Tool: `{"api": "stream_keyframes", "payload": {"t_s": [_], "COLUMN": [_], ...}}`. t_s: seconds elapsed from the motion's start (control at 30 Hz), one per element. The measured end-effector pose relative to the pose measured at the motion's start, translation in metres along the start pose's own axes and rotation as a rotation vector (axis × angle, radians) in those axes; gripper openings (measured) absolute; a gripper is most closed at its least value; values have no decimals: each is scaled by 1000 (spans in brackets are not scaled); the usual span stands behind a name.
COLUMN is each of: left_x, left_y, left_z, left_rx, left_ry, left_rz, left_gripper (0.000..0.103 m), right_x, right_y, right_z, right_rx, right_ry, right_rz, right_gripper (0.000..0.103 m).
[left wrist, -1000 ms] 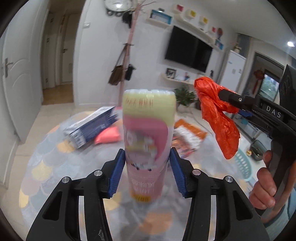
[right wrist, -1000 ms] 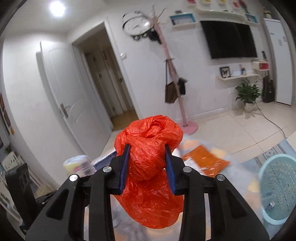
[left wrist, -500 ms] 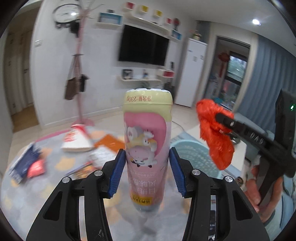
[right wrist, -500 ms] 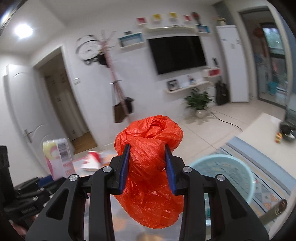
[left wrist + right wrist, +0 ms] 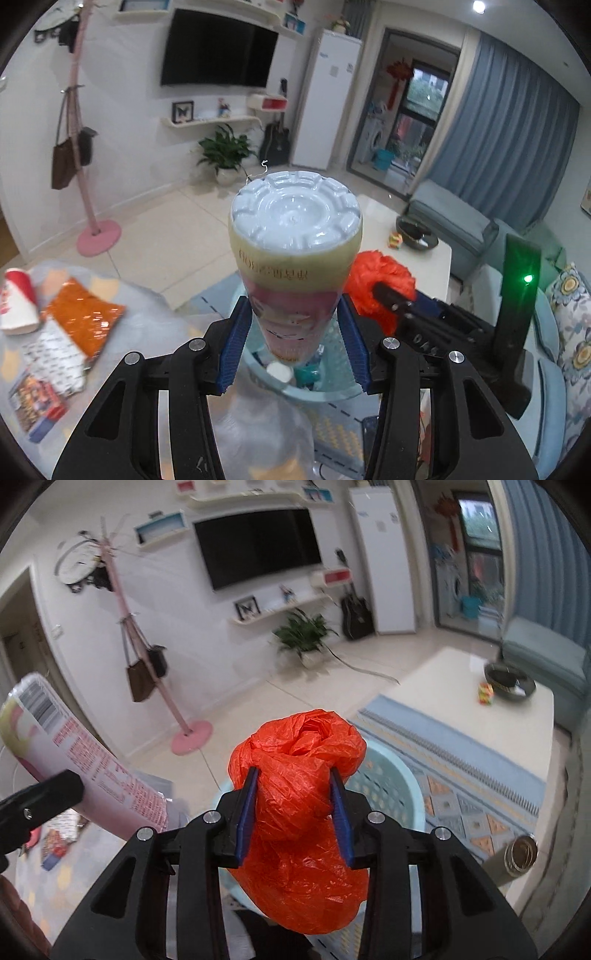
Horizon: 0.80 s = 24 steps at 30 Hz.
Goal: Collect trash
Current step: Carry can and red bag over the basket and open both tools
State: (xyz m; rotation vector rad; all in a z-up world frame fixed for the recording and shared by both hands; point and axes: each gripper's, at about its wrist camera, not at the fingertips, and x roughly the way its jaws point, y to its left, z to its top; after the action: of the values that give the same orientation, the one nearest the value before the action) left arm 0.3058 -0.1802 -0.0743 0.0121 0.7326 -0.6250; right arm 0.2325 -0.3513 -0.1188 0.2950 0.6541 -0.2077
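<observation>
1. left tongs [image 5: 295, 341] pinch an upturned pink-and-yellow plastic bottle [image 5: 295, 266], centre frame, above a pale blue perforated basket [image 5: 334, 384].
2. right tongs [image 5: 294, 812] pinch a crinkled orange plastic bag [image 5: 299, 801], centre frame, over the same basket [image 5: 391, 786].
3. orange packet [image 5: 83, 319] and paper cup [image 5: 18, 302] lie left on the glossy tabletop [image 5: 155, 321]; patterned rug [image 5: 472, 779] and tiled floor [image 5: 332, 690] lie beyond.

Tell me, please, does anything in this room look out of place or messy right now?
Yes. Litter lies strewn on the round table: an orange packet, a tipped paper cup and loose printed wrappers. The left gripper grips a bottle upside down and the right gripper a crumpled orange bag, above the pale blue basket.
</observation>
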Motion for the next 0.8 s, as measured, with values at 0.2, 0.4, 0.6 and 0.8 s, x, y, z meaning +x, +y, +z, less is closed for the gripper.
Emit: {"api": "stream_keyframes", "payload": {"t_s": [0.2, 0.4, 0.6, 0.8], "left_x": [41, 68, 58, 18], "left_y": [-7, -8, 0, 14], "left_z": [-1, 0, -14, -24], "left_rx": [17, 25, 11, -28], "left_ry": [63, 113, 123, 80], "left_rz": [-9, -2, 30, 50], "left_gripper": [35, 36, 57, 68], "right_x": [34, 44, 33, 9], "right_y": [-23, -37, -43, -29], "right_z": [-15, -18, -20, -21], "right_rx": [29, 49, 70, 60], "right_ry": [85, 118, 115, 90], "right_rz": [-28, -36, -37, -11], "right_gripper": [44, 53, 56, 56]}}
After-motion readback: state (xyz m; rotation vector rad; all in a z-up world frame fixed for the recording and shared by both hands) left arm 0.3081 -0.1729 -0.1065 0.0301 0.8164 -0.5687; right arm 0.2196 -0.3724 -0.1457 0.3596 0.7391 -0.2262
